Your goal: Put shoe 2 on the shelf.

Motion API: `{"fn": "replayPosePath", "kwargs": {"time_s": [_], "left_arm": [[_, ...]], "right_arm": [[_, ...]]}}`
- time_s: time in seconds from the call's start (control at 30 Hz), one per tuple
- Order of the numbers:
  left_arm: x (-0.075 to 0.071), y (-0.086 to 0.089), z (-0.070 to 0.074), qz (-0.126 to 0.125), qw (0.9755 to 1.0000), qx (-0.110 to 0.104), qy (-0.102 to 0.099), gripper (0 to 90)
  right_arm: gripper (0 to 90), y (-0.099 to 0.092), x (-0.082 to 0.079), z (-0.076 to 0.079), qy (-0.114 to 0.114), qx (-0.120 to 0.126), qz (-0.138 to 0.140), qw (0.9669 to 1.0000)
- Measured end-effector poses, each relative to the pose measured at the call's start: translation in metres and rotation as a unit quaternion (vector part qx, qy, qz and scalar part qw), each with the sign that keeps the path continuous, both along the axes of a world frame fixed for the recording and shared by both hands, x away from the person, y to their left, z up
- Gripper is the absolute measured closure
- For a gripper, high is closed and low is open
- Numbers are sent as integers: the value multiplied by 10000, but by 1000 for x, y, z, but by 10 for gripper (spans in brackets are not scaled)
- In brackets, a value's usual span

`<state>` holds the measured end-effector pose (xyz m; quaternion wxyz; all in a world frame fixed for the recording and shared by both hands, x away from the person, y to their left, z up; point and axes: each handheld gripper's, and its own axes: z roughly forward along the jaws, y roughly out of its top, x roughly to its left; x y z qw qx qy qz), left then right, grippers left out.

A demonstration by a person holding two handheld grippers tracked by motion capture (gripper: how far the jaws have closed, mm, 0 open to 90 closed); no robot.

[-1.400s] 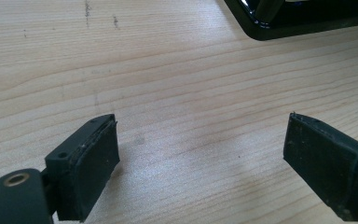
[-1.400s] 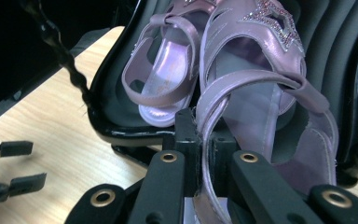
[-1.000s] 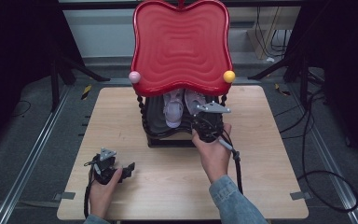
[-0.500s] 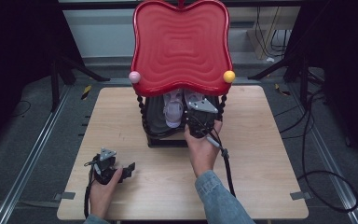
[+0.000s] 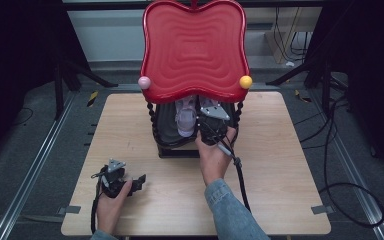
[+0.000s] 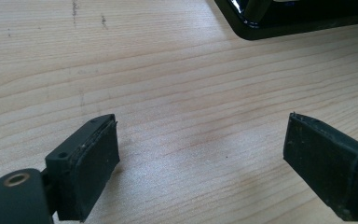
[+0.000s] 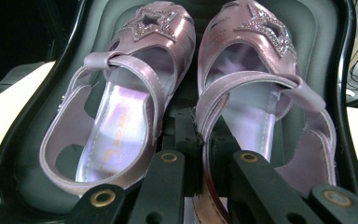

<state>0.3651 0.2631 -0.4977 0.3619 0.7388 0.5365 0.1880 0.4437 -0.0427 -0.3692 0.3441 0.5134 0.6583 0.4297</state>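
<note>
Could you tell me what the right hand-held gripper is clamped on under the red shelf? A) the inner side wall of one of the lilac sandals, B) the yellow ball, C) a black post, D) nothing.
A: the right hand-held gripper pinches the right-hand sandal's inner side wall.

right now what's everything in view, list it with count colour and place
sandals: 2, pale purple with star trim, side by side in the rack's lower tray
rack: 1, black, far middle of table
top tray: 1, red, over the rack
knobs: 2, pink and yellow, tray's front corners
table: 1, light wood
left tool: 1, black, open over bare wood
right tool: 1, black, shut on the right-hand sandal's inner edge
</note>
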Motion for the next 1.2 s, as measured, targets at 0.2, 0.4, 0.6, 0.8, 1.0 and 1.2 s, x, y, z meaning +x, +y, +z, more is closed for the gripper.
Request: {"fn": "replayPosePath", "kwargs": {"time_s": [0.2, 0.4, 0.6, 0.8, 1.0, 1.2], "left_arm": [[0, 0, 0, -9, 10000, 1, 9, 98], [0, 0, 0, -12, 10000, -10, 10, 98], [0, 0, 0, -12, 10000, -24, 4, 98], [0, -1, 0, -19, 10000, -26, 6, 98], [0, -1, 0, -20, 10000, -22, 9, 98], [0, -2, 0, -25, 10000, -32, 6, 98]], "right_arm": [[864, 0, 5, 0, 17, 73, -54, 10000], [864, 4, 7, 1, -2, 71, -52, 10000], [864, 8, 9, 0, 12, 86, -77, 9999], [864, 12, 10, -2, 16, -14, -113, 9999], [863, 15, 11, -5, 31, -31, -118, 9999], [854, 17, 13, -8, 82, -34, -81, 9999]]}}
